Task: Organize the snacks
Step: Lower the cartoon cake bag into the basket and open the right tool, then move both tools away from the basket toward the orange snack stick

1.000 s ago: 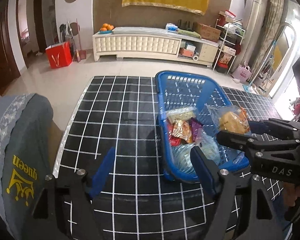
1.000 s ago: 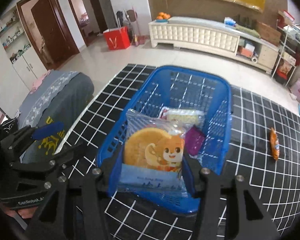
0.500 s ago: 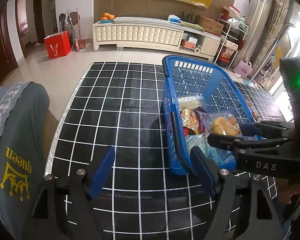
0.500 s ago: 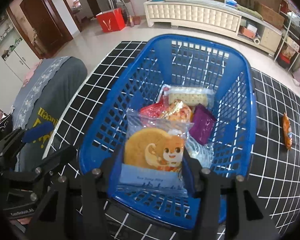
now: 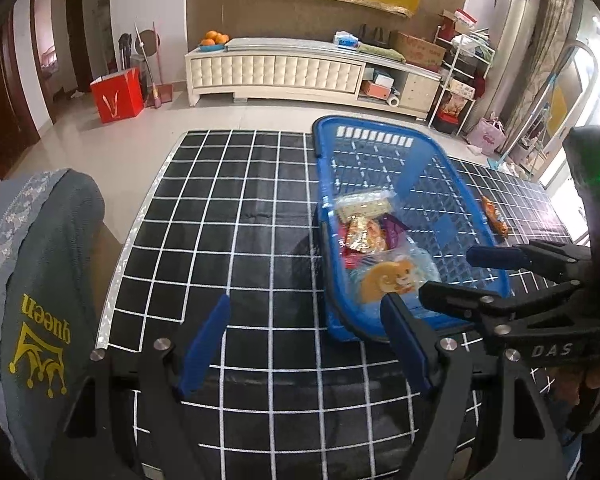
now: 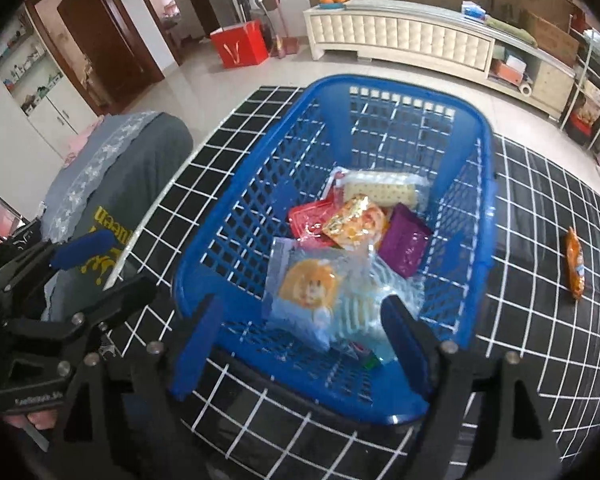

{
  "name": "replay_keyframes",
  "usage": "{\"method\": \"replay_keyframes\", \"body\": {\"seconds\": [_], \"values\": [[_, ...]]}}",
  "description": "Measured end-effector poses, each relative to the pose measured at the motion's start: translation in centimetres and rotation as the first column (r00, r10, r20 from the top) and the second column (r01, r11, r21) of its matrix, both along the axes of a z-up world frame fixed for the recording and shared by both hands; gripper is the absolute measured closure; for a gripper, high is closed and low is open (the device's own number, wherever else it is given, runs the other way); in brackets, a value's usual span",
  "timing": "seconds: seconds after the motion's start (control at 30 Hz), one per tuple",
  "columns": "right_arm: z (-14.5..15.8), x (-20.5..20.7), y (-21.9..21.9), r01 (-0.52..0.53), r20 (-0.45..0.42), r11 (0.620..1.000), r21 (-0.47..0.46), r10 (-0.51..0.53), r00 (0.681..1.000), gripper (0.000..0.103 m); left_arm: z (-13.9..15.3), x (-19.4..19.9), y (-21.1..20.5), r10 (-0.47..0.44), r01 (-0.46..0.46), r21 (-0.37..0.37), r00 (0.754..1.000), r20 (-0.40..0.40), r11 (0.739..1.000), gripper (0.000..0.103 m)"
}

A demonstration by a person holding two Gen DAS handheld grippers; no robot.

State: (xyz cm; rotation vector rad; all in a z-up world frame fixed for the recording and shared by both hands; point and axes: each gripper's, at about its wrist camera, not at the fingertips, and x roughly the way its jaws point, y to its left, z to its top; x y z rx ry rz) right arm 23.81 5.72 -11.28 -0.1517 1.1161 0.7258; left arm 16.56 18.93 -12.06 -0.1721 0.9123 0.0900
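Your right gripper (image 6: 300,336) has just been opening and now stands wide with nothing pressed between its blue pads — the clear cartoon-print pastry packet (image 6: 312,292) lies loose just ahead of the fingers, inside the near end of the blue basket (image 6: 228,216). Beyond that packet, further from your claw, sit a crinkled clear wrapper (image 6: 396,284), a purple pouch (image 6: 405,246), an orange-gold packet (image 6: 356,222), a red packet (image 6: 310,220) and, at the far edge of the pile, a pale cracker pack (image 6: 380,192); the far half of the basket floor is bare. Off to the right of your claw, well apart from the basket, one orange snack packet (image 6: 575,264) lies alone on the black grid-lined mat (image 6: 540,320). Your left gripper (image 5: 304,344) hangs to the left of the basket over bare mat, its jaws also wide and holding nothing; its right finger overlaps the basket's near corner in its own view, though you cannot tell whether it touches. Further left of it is a grey cushion with yellow lettering (image 5: 40,280), and past the mat a pale floor leads to a long white cabinet (image 5: 280,72) and a red bag (image 5: 116,94).
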Motion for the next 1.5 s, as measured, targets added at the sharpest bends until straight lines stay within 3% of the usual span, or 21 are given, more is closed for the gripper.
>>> {"method": "replay_keyframes", "body": {"seconds": [0.27,0.6,0.97,1.23,1.5], "values": [[3.5,-0.1,-6.6,0.089,0.069,0.994,0.067,-0.093,0.993,0.017,3.0,0.0,-4.5,-0.063,0.061,0.043,0.997,0.04,0.997,0.027],[6.4,0.0,-15.1,0.187,0.193,0.98,0.065,-0.196,0.961,0.001,5.0,2.6,-12.9,-0.155,0.15,0.066,0.985,0.07,0.986,0.027],[6.3,2.0,-23.1,0.322,0.247,0.947,0.015,-0.315,0.916,0.0,4.3,6.7,-21.8,-0.248,0.243,0.079,0.968,0.05,0.967,0.027],[4.6,4.5,-27.4,0.42,0.234,0.907,0.0,-0.409,0.882,0.0,2.9,10.3,-25.6,-0.224,0.222,0.066,0.975,0.013,0.973,0.027],[1.8,7.8,-28.1,0.403,0.203,0.914,-0.05,-0.386,0.9,0.0,1.0,14.0,-27.5,-0.204,0.206,0.051,0.978,-0.032,0.977,0.027]]}}
